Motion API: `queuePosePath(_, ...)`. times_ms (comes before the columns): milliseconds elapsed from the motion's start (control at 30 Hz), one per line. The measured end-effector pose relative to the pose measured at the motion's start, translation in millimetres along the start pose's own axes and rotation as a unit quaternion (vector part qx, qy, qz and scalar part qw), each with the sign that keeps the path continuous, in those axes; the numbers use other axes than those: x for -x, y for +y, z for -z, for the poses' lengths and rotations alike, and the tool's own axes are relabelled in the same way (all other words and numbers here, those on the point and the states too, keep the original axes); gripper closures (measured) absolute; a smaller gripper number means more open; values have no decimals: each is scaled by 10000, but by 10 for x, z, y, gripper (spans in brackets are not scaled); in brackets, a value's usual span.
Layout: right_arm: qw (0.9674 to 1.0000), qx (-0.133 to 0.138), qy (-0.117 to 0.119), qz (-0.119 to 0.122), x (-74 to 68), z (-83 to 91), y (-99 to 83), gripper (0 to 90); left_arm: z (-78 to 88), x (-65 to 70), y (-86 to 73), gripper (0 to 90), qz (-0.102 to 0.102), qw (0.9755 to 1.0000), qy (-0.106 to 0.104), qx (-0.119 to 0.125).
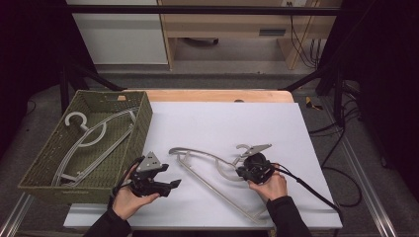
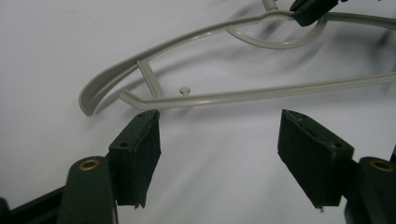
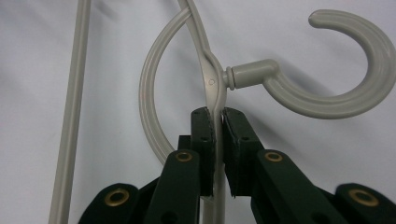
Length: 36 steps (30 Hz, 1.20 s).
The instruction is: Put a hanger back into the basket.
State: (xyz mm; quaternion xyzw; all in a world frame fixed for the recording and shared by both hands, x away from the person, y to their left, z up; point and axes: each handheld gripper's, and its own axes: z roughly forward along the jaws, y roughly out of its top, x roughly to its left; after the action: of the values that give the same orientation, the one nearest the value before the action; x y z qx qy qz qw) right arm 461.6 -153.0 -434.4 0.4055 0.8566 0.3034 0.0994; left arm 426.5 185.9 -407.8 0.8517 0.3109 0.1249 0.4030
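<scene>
The grey plastic hanger [image 1: 213, 174] lies flat on the white worktop [image 1: 217, 123], its long axis running on a diagonal from its curved shoulder end at the left-centre down toward the near right edge, with the hook [image 1: 243, 147] pointing away to the far side. The right gripper [image 1: 253, 167] sits right at the hanger's neck; in the right gripper view its jaws are pressed together on the thin upper bar just below the joint where the hook [image 3: 336, 88] springs off, so that hand already has the hanger [image 3: 212, 88] pinched at its middle. The left gripper [image 1: 170, 185] rests on the worktop to the near left, with its jaws standing well apart and nothing between them. From the left gripper view the hanger's shoulder end [image 2: 107, 86] and lower bar [image 2: 261, 93] lie straight ahead of the jaw tips and just beyond them, the bar running crosswise to the gap. That is the relation that matters: the free end is nearer the left hand, near but not touching. The woven green basket [image 1: 141, 129], already holding other hangers [image 1: 91, 140], stands at the left of the worktop, just beyond the left hand. Probably the next move is a short push forward by the left gripper to close on the shoulder end.
</scene>
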Motion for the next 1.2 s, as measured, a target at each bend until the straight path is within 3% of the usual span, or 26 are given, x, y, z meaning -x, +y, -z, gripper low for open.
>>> queuePosePath(33, 10000, 0, 0, 0, 0, 0, 0, 840, 0, 0, 0, 299, 0, 10000, 0, 0)
queuePosePath(67, 9998, 58, 84, 155, -11, 27, -6, 840, 4, 7, 37, 298, -48, 10000, -4, -26)
queuePosePath(200, 9996, 89, 212, 178, -61, 93, 6, 839, 1, 46, 197, 298, -318, 9993, -37, -190)
queuePosePath(233, 9991, 148, 257, 311, -52, 103, 6, 839, -3, 54, 234, 298, -370, 9990, -71, -257)
queuePosePath(400, 9975, 246, 466, 471, -133, 223, 33, 839, -30, 131, 391, 293, -669, 9965, -159, -481)
queuePosePath(567, 9945, 335, 654, 749, -255, 335, 48, 838, -18, 197, 521, 292, -1098, 9914, -166, -696)
queuePosePath(667, 9923, 370, 798, 877, -329, 403, 48, 838, -15, 224, 591, 299, -1309, 9877, -277, -807)
queuePosePath(867, 9886, 359, 921, 1134, -472, 488, 54, 838, -80, 259, 661, 333, -1695, 9770, -594, -1145)
queuePosePath(1000, 9869, 318, 983, 1238, -529, 499, 64, 838, -173, 297, 631, 371, -2083, 9641, -800, -1437)
queuePosePath(1033, 9869, 319, 1013, 1217, -543, 499, 69, 838, -201, 311, 613, 383, -2132, 9620, -844, -1485)
queuePosePath(1067, 9861, 348, 1042, 1250, -549, 494, 72, 838, -232, 324, 594, 401, -2253, 9580, -839, -1563)
queuePosePath(1100, 9858, 322, 1030, 1284, -555, 496, 77, 838, -232, 324, 594, 424, -2253, 9580, -839, -1563)
queuePosePath(1133, 9857, 333, 1037, 1282, -558, 493, 78, 838, -271, 329, 576, 446, -2426, 9529, -768, -1647)
queuePosePath(1200, 9857, 312, 1054, 1280, -560, 479, 75, 838, -320, 314, 562, 503, -2472, 9512, -743, -1690)
